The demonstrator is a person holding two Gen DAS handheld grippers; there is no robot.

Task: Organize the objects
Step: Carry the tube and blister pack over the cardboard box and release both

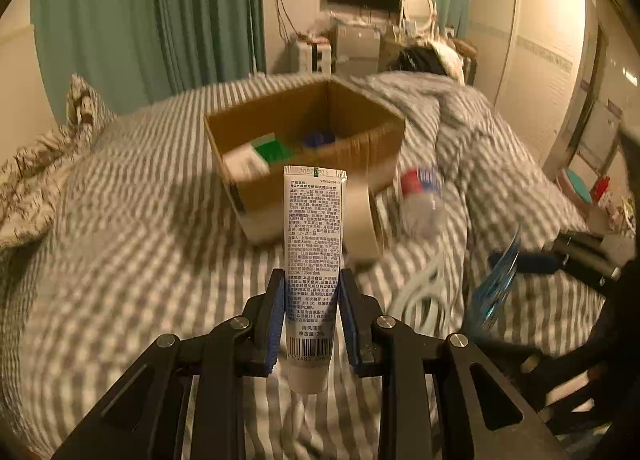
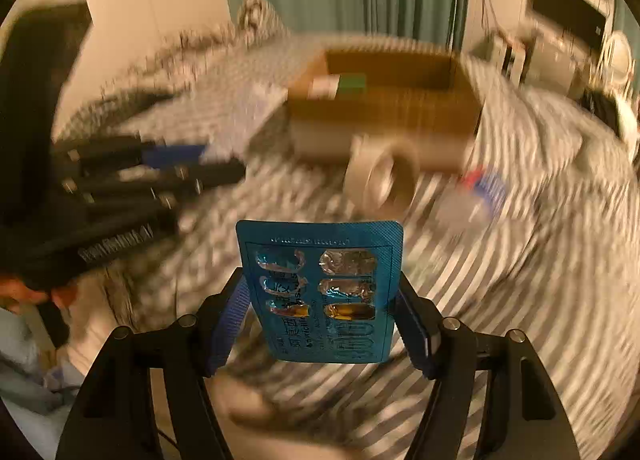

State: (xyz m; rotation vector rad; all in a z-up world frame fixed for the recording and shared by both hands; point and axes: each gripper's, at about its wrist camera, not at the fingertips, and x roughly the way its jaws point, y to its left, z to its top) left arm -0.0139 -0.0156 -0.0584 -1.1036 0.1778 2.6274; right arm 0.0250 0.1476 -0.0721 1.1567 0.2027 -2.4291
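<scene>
The bed [image 1: 132,228], covered in grey-and-white striped bedding, spreads under both my tools, and on it sits an open cardboard box [image 1: 304,140] with a green-and-white carton [image 1: 260,154] and something blue lying inside. Leaning just in front of the box is a roll of beige tape [image 1: 362,216], standing on its edge, and to its right a clear plastic bottle [image 1: 422,200] with a red-and-blue label lies on its side on the bedding. My left hand-held gripper [image 1: 311,320] is clamped on a white toothpaste tube [image 1: 312,260]; its long axis runs straight away from me along the fingers, crimped end pointing toward the box and the round end toward me, held above the bed short of the box. My right hand-held gripper [image 2: 322,324] pinches a blue blister pack of pills [image 2: 320,292] by its side edges, the sheet facing me with its long axis also pointing forward toward the tape roll; several pockets look torn open. The right view is heavily blurred, so details beyond the pack are unclear.
</scene>
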